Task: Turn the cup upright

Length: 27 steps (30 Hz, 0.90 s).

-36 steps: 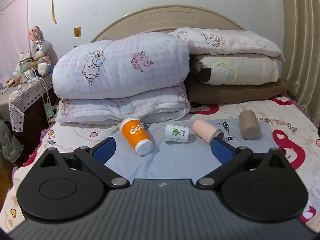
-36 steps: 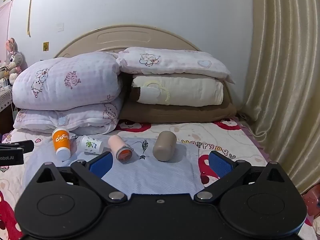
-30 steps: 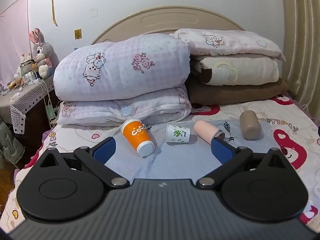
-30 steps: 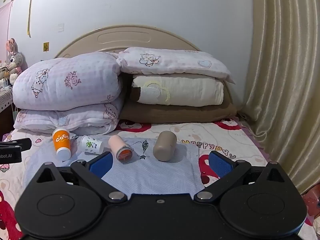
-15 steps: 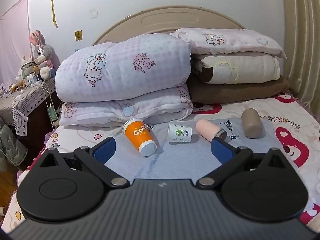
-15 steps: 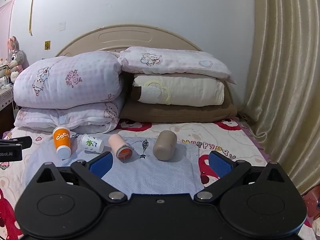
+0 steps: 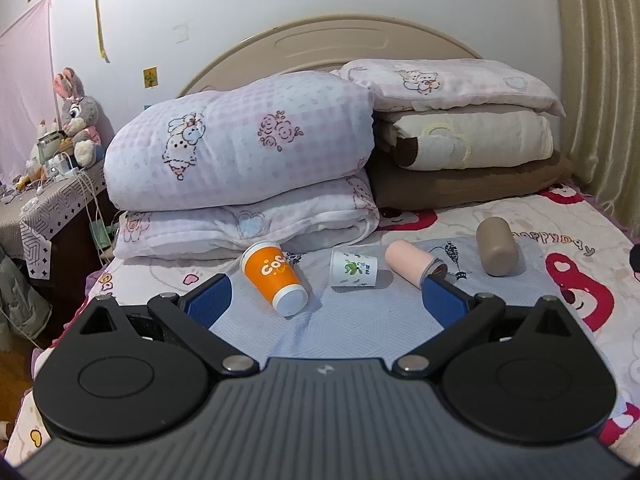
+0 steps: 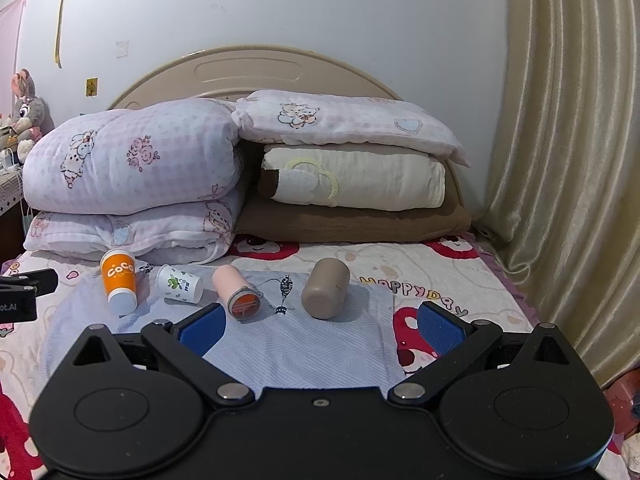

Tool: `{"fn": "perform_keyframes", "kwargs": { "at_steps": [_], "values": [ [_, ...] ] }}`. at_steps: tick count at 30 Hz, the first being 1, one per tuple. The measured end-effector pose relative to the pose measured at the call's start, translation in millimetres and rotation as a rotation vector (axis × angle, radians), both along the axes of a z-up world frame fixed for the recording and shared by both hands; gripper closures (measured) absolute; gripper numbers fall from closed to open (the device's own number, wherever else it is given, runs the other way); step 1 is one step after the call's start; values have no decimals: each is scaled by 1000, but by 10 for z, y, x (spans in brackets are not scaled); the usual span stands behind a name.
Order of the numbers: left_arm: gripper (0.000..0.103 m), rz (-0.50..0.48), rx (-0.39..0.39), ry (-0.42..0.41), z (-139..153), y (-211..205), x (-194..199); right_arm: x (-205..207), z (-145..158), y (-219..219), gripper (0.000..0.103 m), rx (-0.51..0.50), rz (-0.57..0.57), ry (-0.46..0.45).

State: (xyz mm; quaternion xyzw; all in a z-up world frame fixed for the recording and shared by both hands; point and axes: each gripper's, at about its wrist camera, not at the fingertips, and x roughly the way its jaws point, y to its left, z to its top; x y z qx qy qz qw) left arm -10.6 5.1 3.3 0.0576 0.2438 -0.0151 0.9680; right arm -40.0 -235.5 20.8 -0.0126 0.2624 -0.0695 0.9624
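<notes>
A: Left wrist view. What's ahead of the left gripper (image 7: pixel 326 302)?

B: Blue pads spread wide, nothing between them. Four cups lie tipped on a pale blue cloth (image 7: pixel 360 320) on the bed. The orange paper cup (image 7: pixel 274 277) sits just ahead of the left pad, base toward the camera. The small white paper cup (image 7: pixel 353 268) is ahead, near centre. The pink cup (image 7: pixel 412 264) lies just beyond the right pad; the taupe cup (image 7: pixel 496 245) is farther right, well apart.

A: Behind them?

B: Folded quilts (image 7: pixel 244 168) stacked against the headboard (image 7: pixel 332 42).

A: Right wrist view?

B: The right gripper (image 8: pixel 320 328) is also wide open and holds nothing. Pink cup (image 8: pixel 237 292) lies just ahead of its left pad, mouth toward the camera, orange inside. Taupe cup (image 8: pixel 326 293) is ahead, near centre, base facing us. White paper cup (image 8: pixel 179 283) and orange paper cup (image 8: pixel 119 280) sit off to the left. The left gripper's black body (image 8: pixel 24 292) shows at the left edge. Curtain (image 8: pixel 568 140) hangs to the right.
</notes>
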Motion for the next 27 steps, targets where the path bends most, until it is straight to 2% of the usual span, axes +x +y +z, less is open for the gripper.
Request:
{"fn": "perform_keyframes", "kwargs": {
  "at_steps": [11,27],
  "values": [
    [0,3,18,-3,-6,-66,2,-8,16,34,0,-19,2,7],
    [0,12,-2,17,-17,16,51,7,-16,140,0,-32,11,11]
  ]
}}
